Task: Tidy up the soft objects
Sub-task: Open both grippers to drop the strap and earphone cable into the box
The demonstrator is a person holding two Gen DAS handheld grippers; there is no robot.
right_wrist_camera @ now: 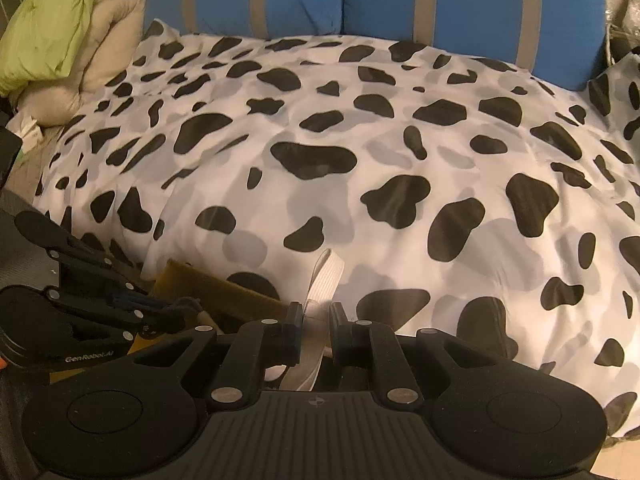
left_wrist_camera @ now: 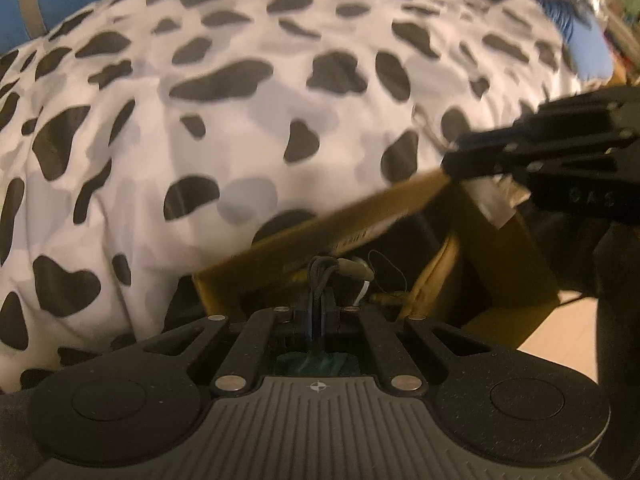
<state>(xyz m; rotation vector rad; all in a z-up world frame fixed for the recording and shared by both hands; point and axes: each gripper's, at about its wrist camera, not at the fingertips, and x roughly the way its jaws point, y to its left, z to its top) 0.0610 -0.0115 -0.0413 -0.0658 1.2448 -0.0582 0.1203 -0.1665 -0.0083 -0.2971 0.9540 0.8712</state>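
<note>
A white quilt with black cow spots [left_wrist_camera: 240, 120] [right_wrist_camera: 400, 160] fills both views. In front of it stands an open cardboard box [left_wrist_camera: 360, 220] [right_wrist_camera: 216, 288]. My left gripper [left_wrist_camera: 318, 312] points down over the box and is shut on a dark braided cord [left_wrist_camera: 318, 276]; in the right wrist view this gripper [right_wrist_camera: 180, 314] shows at the left edge. My right gripper [right_wrist_camera: 316, 316] is shut on a white ribbed elastic strap [right_wrist_camera: 326, 276] that lies against the quilt's front edge. In the left wrist view the right gripper [left_wrist_camera: 452, 164] reaches in from the right, over the box corner.
Blue cushions with grey stripes [right_wrist_camera: 440, 8] stand behind the quilt. A green pillow [right_wrist_camera: 52, 20] and a beige padded bundle [right_wrist_camera: 104, 40] lie at the back left. Thin cords and a tan strap [left_wrist_camera: 436, 272] lie inside the box. Pale floor [left_wrist_camera: 560, 340] shows at lower right.
</note>
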